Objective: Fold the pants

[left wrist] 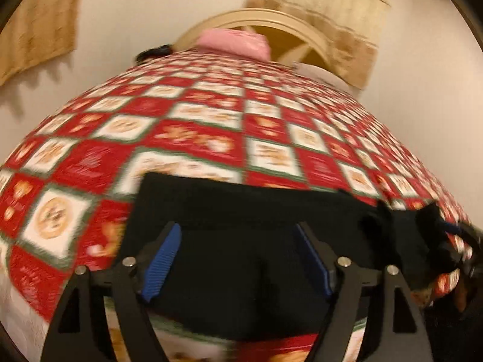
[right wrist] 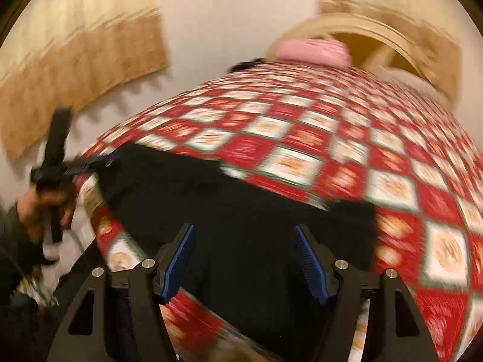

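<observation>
Black pants (left wrist: 241, 208) lie folded flat on the red and white checkered quilt (left wrist: 271, 126), near its front edge. My left gripper (left wrist: 237, 229) hovers over them, jaws wide apart, nothing between the blue pads (left wrist: 163, 256). In the right wrist view the pants (right wrist: 217, 199) stretch from the left edge of the bed to the middle. My right gripper (right wrist: 244, 227) hangs open above them, its pads (right wrist: 311, 265) clear of the cloth. A hand (right wrist: 39, 205) holds the left gripper (right wrist: 102, 161) at the pants' far left end. Both views are blurred.
A pink pillow (left wrist: 232, 42) lies at the head of the bed against a cream arched headboard (left wrist: 271, 19). Tan curtains (right wrist: 75, 75) hang on the wall behind. The quilt (right wrist: 362, 138) spreads wide beyond the pants. The floor at the bed's left side is dark.
</observation>
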`<action>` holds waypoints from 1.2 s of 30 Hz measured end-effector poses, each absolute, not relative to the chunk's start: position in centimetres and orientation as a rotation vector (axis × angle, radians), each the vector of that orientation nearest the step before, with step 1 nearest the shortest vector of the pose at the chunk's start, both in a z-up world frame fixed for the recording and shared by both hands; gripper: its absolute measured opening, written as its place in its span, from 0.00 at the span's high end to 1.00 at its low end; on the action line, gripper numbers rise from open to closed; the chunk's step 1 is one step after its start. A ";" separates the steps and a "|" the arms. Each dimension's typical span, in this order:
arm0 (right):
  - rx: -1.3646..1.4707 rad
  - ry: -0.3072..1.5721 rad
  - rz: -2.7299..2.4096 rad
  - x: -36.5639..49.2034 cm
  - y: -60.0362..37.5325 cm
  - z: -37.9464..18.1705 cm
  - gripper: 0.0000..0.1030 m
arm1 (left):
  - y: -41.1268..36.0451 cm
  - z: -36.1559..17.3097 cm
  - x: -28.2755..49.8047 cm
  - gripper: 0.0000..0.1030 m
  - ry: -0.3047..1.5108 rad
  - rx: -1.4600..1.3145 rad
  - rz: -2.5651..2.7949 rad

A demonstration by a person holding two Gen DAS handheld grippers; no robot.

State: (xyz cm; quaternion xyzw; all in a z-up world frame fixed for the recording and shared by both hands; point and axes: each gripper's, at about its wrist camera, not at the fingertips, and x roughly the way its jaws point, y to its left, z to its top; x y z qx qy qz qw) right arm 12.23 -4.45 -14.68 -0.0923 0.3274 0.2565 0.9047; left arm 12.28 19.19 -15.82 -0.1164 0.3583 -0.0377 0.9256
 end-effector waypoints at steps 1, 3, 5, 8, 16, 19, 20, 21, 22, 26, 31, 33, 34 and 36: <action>-0.213 0.678 0.533 12.4 -3.2 -14.8 0.34 | 20.1 -16.0 12.1 0.23 0.740 -0.272 -0.071; -0.209 0.681 0.581 13.1 -1.3 -15.0 0.34 | 20.6 -16.3 11.8 0.22 0.746 -0.316 -0.096; -0.209 0.674 0.583 13.8 -0.2 -15.1 0.34 | 19.4 -16.4 11.6 0.22 0.738 -0.310 -0.158; -0.225 0.699 0.536 15.4 0.9 -14.8 0.34 | 17.2 -16.7 11.9 0.21 0.740 -0.281 -0.207; -0.409 0.881 0.350 20.3 4.5 -17.2 0.35 | 17.8 -16.5 11.9 0.21 0.733 -0.261 -0.193; -0.228 0.847 0.322 20.7 1.4 -15.8 0.43 | 20.1 -16.3 11.2 0.21 0.721 -0.215 -0.123; -0.181 0.815 0.330 20.3 0.5 -14.9 0.43 | 21.0 -16.3 11.2 0.20 0.717 -0.203 -0.098; -0.160 0.786 0.320 19.8 -0.2 -14.3 0.43 | 21.7 -16.4 11.3 0.18 0.716 -0.196 -0.072; -0.153 0.775 0.321 19.5 -0.4 -14.0 0.43 | 22.7 -16.5 11.5 0.16 0.712 -0.194 -0.035; -0.194 0.781 0.402 17.7 0.8 -14.5 0.43 | 25.3 -16.9 12.2 0.15 0.684 -0.240 0.024; -0.176 0.804 0.425 16.6 1.6 -15.9 0.43 | 25.5 -19.5 13.4 0.15 0.767 -0.297 -0.028; -0.156 0.790 0.414 16.0 1.2 -16.1 0.43 | 24.5 -19.7 13.2 0.15 0.762 -0.239 -0.014; -0.145 0.780 0.418 15.5 1.0 -16.0 0.43 | 24.2 -19.7 13.3 0.15 0.765 -0.220 -0.016; -0.132 0.754 0.415 14.8 0.7 -15.8 0.43 | 23.8 -19.8 13.4 0.14 0.767 -0.189 -0.009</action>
